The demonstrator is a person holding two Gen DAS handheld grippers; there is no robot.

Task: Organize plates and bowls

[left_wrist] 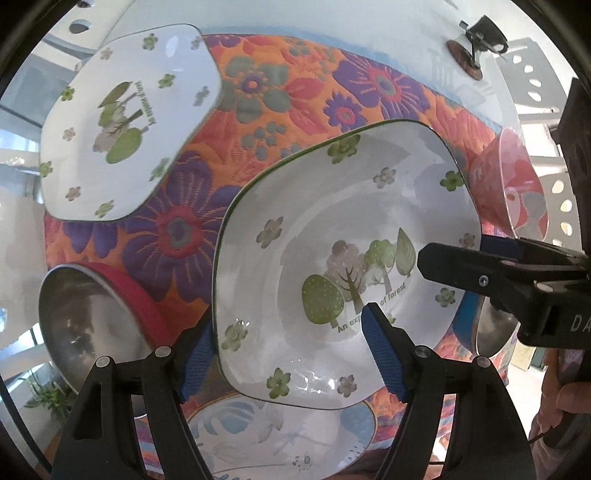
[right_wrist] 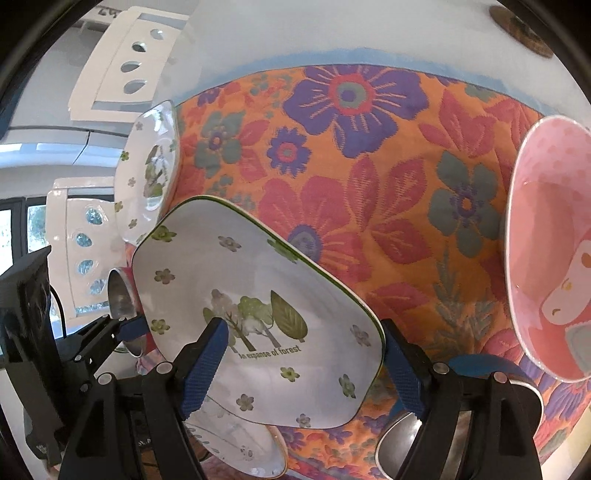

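You had everything on the floral cloth [right_wrist: 369, 177], orange with purple and red flowers, stretching ahead of both sets of fingers over a white table [left_wrist: 332, 18].

Biggest item: the forest plate [left_wrist: 343, 266], square, green-rimmed, "An expanse of forest" printed in the well. You held it off the cloth, tilted, between both tools. Your left gripper [left_wrist: 291, 358] straddled its near rim: one blue pad behind the rim's left side, the other on the printed face, jaws closed down on the plate's edge. Your right gripper [right_wrist: 303, 369] did the same at another edge, left pad on the face by the lettering, right pad behind the rim (contact on that back side was hidden, but the plate sat pinched between the pads). In the left view the right tool's finger [left_wrist: 480, 266] reached in from the right across the plate's edge.

A second tree-print plate [left_wrist: 125, 122] lay on the cloth ahead-left of the left fingers, well apart from the held one.

Beneath the held plate, near the left fingers' base, sat a blue-patterned plate [left_wrist: 280, 432].

A pink bowl [right_wrist: 546, 251] stood ahead-right of the right fingers, apart from the plate.

A red-sided steel bowl [left_wrist: 85, 325] sat just left of the left fingers; a blue-sided steel bowl [right_wrist: 406, 443] sat just under the right gripper's right finger.

Smallest: a brown coaster [left_wrist: 463, 59] far ahead on the table.
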